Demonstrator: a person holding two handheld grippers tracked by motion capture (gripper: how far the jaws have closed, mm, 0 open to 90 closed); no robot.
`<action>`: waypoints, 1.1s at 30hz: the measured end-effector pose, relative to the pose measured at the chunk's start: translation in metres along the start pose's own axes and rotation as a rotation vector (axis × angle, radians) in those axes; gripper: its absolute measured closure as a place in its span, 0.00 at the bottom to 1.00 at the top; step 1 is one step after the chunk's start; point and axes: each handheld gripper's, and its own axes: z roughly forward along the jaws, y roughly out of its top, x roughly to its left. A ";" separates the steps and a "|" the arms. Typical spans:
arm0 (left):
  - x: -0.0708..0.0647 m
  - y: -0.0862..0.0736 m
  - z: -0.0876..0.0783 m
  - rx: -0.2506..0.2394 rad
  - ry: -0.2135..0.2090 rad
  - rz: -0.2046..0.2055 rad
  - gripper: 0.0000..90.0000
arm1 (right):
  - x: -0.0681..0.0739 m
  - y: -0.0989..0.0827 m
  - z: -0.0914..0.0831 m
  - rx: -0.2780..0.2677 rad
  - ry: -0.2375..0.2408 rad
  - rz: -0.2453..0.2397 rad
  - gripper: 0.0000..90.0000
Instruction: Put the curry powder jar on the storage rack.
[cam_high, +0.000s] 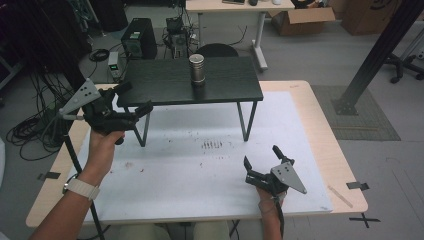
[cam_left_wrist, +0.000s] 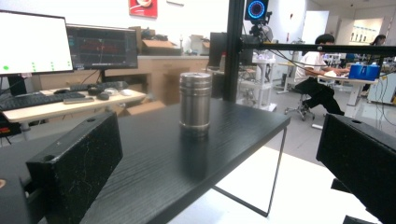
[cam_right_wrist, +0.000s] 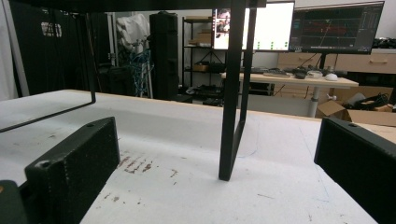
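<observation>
Risk, judged: steel canister (cam_high: 196, 68) tall, narrow, smooth; off-centre or fast closing by left gripper (cam_high: 134, 99) could tip it or roll it off black raised shelf (cam_high: 165, 85). Shiny wall may slip between fingers.

Canister: upright, ribbed bands, lid on, far-centre of shelf, above white table (cam_high: 200, 170).

Left gripper: fingers spread, empty, at shelf's left edge, aimed at canister, well apart.

Right gripper (cam_high: 261, 162): fingers spread, empty, low over table, near right.

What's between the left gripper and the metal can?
Nothing but bare black shelf top. In the left gripper view, the open left gripper faces the can across an unbroken stretch of it; the high view agrees.
</observation>
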 end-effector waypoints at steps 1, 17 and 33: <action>-0.001 -0.003 -0.005 -0.012 0.000 -0.003 0.01 | 0.000 0.000 0.000 0.000 0.000 0.000 0.00; 0.004 -0.029 -0.045 -0.060 0.058 0.023 0.01 | 0.000 0.000 0.000 -0.002 0.000 -0.005 0.00; 0.014 -0.057 -0.078 -0.074 0.154 0.063 0.01 | 0.001 0.000 0.000 0.002 0.003 -0.011 0.00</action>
